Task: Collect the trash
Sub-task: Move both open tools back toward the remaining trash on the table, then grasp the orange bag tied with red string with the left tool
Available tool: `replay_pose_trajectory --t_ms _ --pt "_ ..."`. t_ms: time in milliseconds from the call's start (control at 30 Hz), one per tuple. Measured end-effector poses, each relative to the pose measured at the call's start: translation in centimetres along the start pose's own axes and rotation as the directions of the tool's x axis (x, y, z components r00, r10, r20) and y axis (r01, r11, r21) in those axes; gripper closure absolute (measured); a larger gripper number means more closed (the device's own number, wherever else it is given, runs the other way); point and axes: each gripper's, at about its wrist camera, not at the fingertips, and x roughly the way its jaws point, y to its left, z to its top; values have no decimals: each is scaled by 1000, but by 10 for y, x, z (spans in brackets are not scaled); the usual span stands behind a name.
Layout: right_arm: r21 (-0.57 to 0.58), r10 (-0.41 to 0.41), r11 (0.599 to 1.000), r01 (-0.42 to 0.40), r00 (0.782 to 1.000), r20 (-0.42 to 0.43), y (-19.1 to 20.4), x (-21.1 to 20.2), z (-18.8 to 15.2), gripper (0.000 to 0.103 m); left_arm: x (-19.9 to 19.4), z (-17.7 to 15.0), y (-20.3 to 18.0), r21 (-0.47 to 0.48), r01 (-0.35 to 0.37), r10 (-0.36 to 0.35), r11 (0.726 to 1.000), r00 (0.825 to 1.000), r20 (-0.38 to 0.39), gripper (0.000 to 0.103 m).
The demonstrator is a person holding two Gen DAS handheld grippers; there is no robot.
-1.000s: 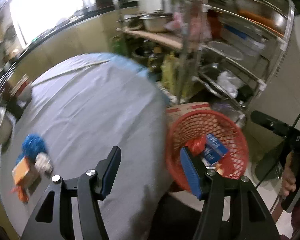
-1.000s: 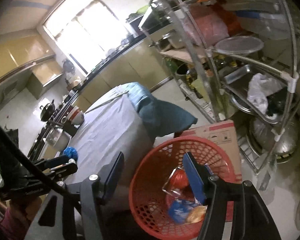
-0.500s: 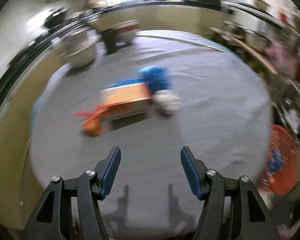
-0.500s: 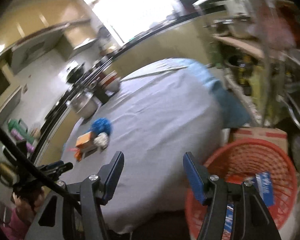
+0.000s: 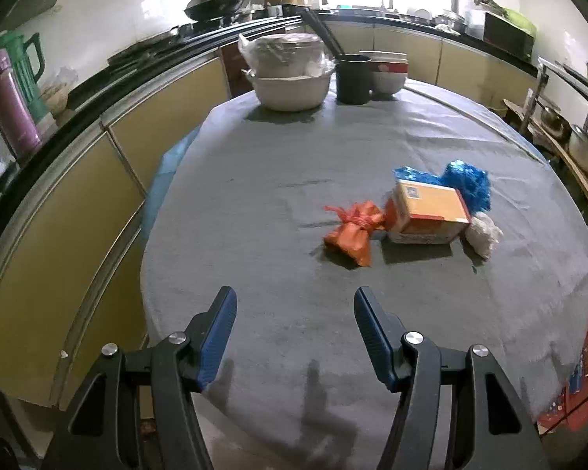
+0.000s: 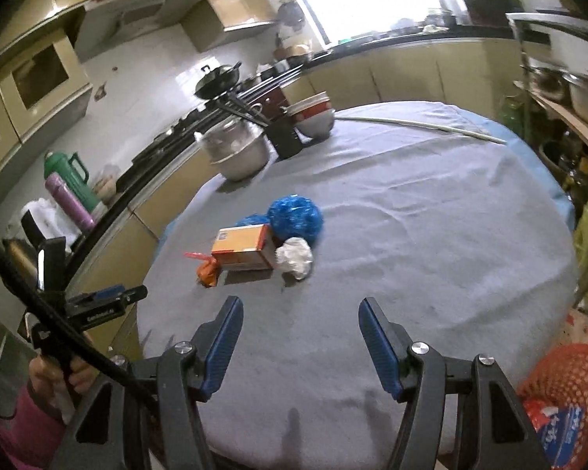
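Observation:
A small heap of trash lies on the grey-clothed round table [image 5: 278,180]: an orange bag [image 5: 351,235] [image 6: 208,270], an orange and white carton [image 5: 429,211] [image 6: 243,246], a crumpled blue bag [image 5: 466,184] [image 6: 296,217] and a white paper wad [image 5: 484,235] [image 6: 294,258]. My left gripper [image 5: 294,333] hovers open and empty over the table's near part, short of the orange bag. Open too, my right gripper [image 6: 298,346] holds nothing, and the wad lies ahead of it. The red mesh basket [image 6: 568,387] [image 5: 584,376] with wrappers sits beside the table at the right.
At the table's far edge stand stacked basins [image 5: 290,78], a black cup [image 5: 352,78] and bowls [image 5: 388,74]. Yellow cabinets and a counter run along the left. A metal rack with pots [image 5: 584,149] is at the right. A cardboard box [image 6: 584,329] sits behind the basket.
Both grippers have swung away from the red basket to face the table and the trash heap. Their jaws stay equally wide, with nothing picked up.

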Motion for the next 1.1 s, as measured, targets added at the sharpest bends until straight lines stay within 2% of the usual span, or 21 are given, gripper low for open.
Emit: replay_pose_trajectory --t_ms 400,467,533,767,1100 --pt "-46 13 999 -15 999 -47 21 43 18 41 34 28 4 -39 66 -68 997 997 -46 38" --pt "-57 14 998 -17 998 -64 23 54 22 51 44 32 1 -34 83 -86 996 994 -63 38" --pt "-55 10 998 -15 996 -88 20 70 27 53 55 36 -2 -31 93 -95 995 992 -83 38" --pt "-32 -2 999 -4 987 -160 8 123 42 61 92 44 -14 -6 172 -171 985 975 -139 38" --pt "-56 -8 998 -5 974 -228 9 176 51 61 113 46 -20 70 265 -253 962 956 -152 38"
